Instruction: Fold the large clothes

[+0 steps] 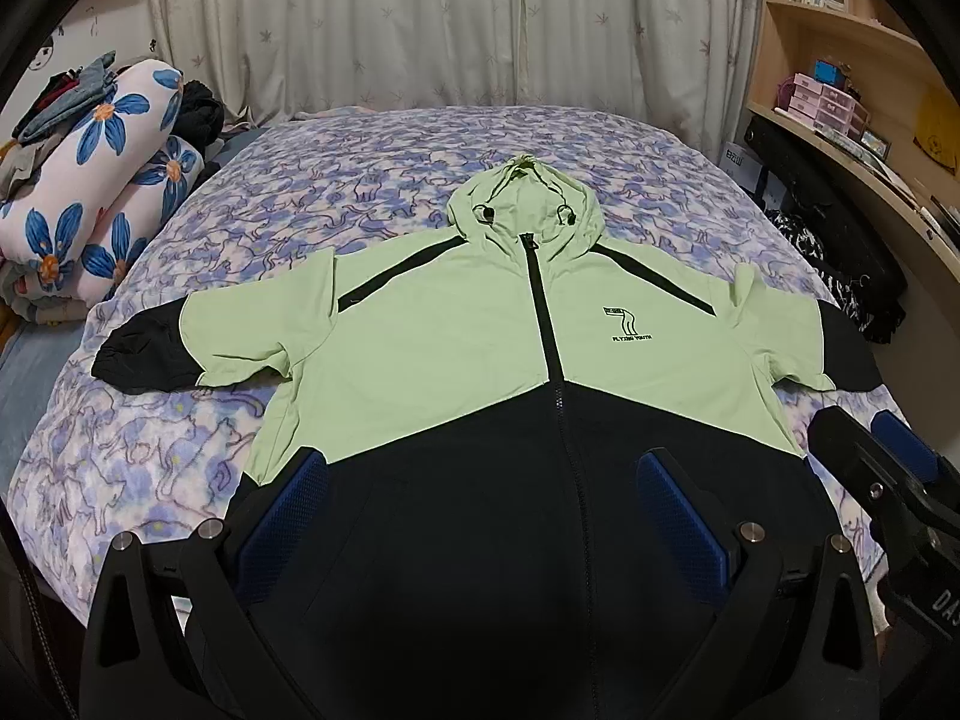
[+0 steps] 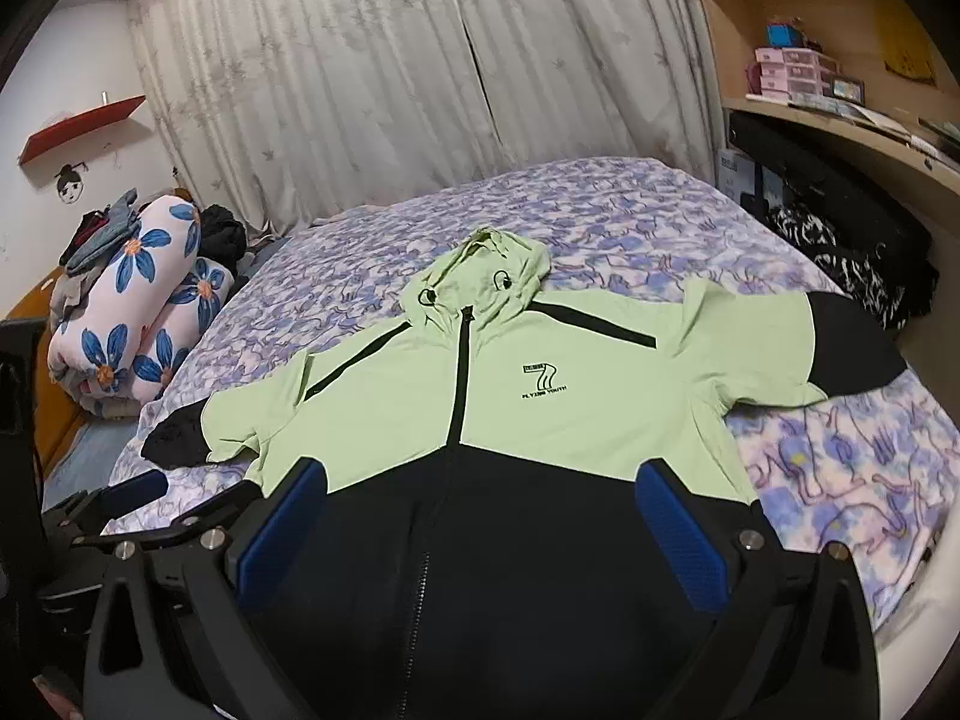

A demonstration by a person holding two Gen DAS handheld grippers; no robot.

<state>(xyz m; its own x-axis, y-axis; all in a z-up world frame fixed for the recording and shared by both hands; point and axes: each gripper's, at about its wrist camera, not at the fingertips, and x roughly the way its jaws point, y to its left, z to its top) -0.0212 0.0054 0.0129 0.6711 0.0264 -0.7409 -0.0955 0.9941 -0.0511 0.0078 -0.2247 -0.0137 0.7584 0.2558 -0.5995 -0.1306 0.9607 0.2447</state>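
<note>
A green and black hooded jacket [image 1: 456, 330] is lying flat and face up on the bed [image 1: 150, 462], with its zipper closed, both sleeves spreading out to the sides and the hood pointing toward the curtain [image 1: 420, 18]. The left gripper [image 1: 480, 516] is hovering over the black lower part of the jacket with its jaws spread wide and holding nothing. The right gripper [image 2: 486, 525] is hanging just beside it, over the same black part, its jaws also spread and empty.
</note>
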